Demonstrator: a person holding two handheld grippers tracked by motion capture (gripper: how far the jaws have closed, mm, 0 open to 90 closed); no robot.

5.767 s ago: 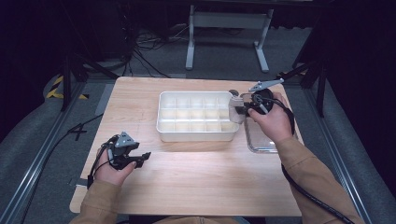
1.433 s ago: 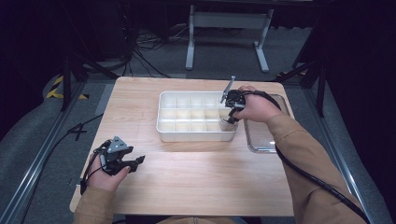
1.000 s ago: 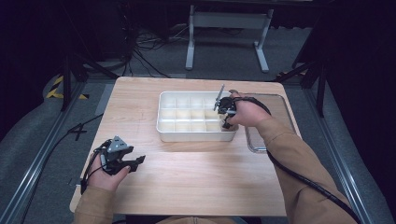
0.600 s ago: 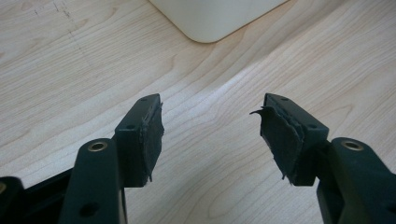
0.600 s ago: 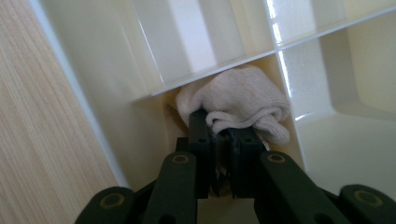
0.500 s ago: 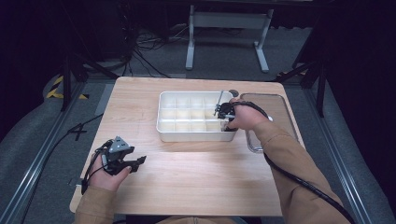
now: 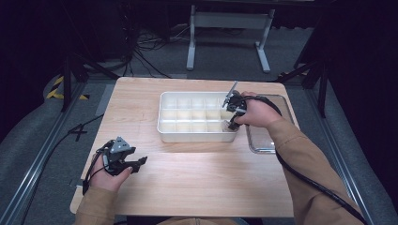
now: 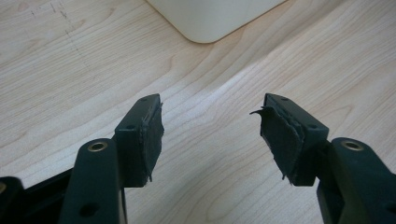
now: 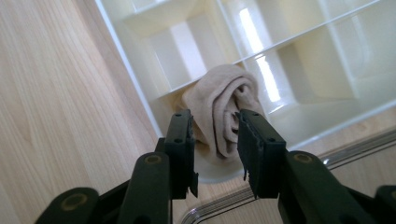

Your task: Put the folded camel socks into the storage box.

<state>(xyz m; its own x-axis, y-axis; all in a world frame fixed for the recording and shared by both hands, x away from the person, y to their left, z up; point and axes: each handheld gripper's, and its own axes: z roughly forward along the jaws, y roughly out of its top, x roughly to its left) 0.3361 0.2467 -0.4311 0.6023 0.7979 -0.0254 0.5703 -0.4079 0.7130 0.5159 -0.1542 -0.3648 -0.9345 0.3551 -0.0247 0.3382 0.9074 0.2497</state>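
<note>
Your counter carries a white divided tray, with a clear tray beside its right end. Your right gripper hangs over the white tray's near right corner compartment, where a rolled beige cloth lies; its fingers have just been opening and stand apart either side of the cloth. Your left gripper rests low over bare counter, fingers wide and empty.

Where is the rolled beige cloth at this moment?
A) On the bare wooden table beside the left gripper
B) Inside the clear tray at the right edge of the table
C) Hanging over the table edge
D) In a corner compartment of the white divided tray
D: in the right gripper view the rolled beige cloth sits in a corner compartment of the white divided tray, in front of the right gripper.
</note>
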